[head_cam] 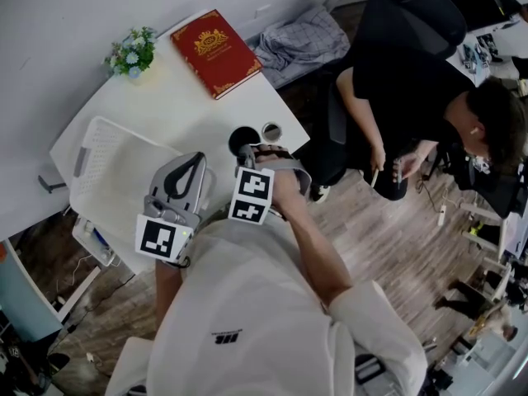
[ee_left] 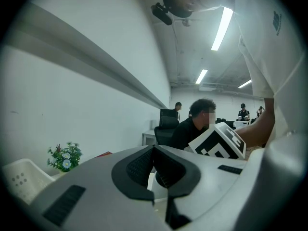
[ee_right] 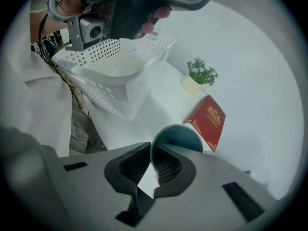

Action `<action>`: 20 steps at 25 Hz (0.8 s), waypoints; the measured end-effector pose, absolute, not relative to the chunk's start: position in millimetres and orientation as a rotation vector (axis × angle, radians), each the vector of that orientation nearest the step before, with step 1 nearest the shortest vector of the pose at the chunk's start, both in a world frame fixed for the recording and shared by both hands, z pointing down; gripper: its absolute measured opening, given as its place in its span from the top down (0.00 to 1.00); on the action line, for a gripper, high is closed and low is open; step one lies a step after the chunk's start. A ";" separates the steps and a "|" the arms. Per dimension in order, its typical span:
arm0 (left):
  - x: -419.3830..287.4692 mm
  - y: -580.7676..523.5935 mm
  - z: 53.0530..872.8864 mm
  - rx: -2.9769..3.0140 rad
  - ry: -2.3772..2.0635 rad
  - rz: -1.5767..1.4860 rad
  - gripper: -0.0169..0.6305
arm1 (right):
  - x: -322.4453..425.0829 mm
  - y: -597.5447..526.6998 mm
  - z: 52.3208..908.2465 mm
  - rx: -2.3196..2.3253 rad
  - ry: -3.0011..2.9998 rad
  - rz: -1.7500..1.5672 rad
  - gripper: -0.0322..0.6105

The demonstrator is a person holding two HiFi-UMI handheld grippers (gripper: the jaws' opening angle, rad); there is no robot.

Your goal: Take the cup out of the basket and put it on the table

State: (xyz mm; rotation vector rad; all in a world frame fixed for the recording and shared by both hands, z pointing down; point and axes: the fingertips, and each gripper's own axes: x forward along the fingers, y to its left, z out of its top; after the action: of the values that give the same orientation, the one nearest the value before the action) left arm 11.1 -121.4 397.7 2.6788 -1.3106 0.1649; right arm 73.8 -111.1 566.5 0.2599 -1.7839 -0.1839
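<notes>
Right gripper view: right gripper [ee_right: 151, 147] is clamping cup [ee_right: 179, 137] near basket [ee_right: 115, 73].
Jaws are hiding its body; left gripper [ee_left: 154, 147] is sitting closed.

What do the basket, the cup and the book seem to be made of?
Basket: probably white matte plastic; moulded walls full of small holes.
Cup: smooth, teal inside, pale rim; ceramic or plastic, unclear.
Book: red hard cover with gold print, likely cloth or leatherette over board.

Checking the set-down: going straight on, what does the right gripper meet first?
Probably the white table. The cup pinched in the right gripper would touch first, though the gap left is unclear.
</notes>
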 end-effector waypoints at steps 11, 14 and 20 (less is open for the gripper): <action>16.7 -121.9 402.9 2.675 -1.280 0.194 0.96 | 77.0 -107.4 591.0 0.194 -1.762 -0.128 0.90; 16.1 -122.6 403.8 2.666 -1.282 0.194 0.96 | 77.8 -107.0 595.3 0.177 -1.755 -0.119 0.90; 14.8 -126.2 405.8 2.661 -1.288 0.201 0.96 | 80.7 -109.1 606.4 0.137 -1.733 -0.109 0.90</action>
State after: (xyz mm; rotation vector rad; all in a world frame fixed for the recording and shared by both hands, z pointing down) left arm 14.8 -126.2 405.8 2.6613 -1.2880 0.2012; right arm 80.7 -109.1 606.4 0.1367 -1.7330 -0.1088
